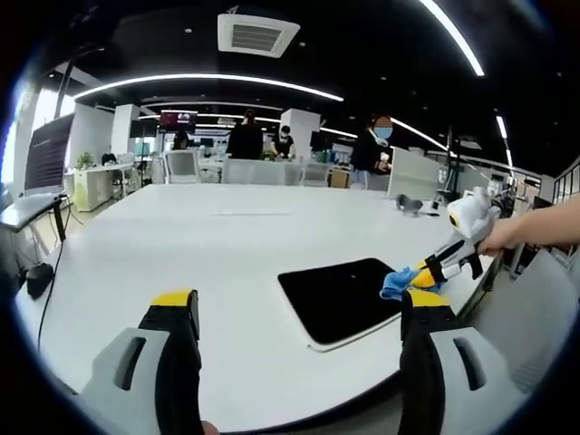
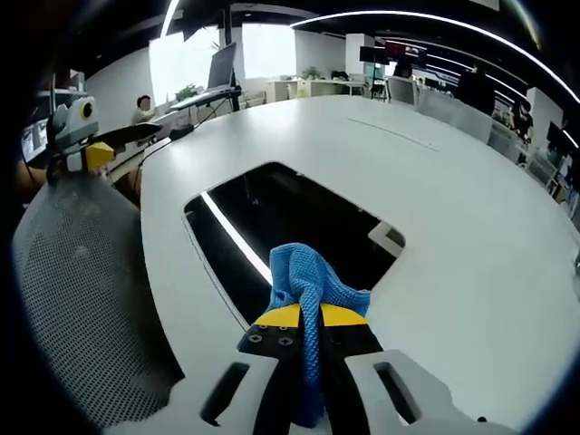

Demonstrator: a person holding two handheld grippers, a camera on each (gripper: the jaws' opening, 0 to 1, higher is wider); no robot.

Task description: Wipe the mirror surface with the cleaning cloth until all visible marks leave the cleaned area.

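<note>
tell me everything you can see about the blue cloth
The blue cloth looks like a soft, knitted or microfibre fabric, bunched into a crumpled wad. The right gripper is shut on it, with a strip trailing back between the jaws. Its front end sits at the near edge of the dark mirror lying flat on the white table.

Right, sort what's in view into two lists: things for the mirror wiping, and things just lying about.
For the job:
- flat rectangular mirror with white frame, lying on the table
- blue cleaning cloth, clamped in the right tongs
- left tongs, open, holding nothing

Just about:
- big white table
- grey mesh chair
- small dark object at the table's far edge
</note>
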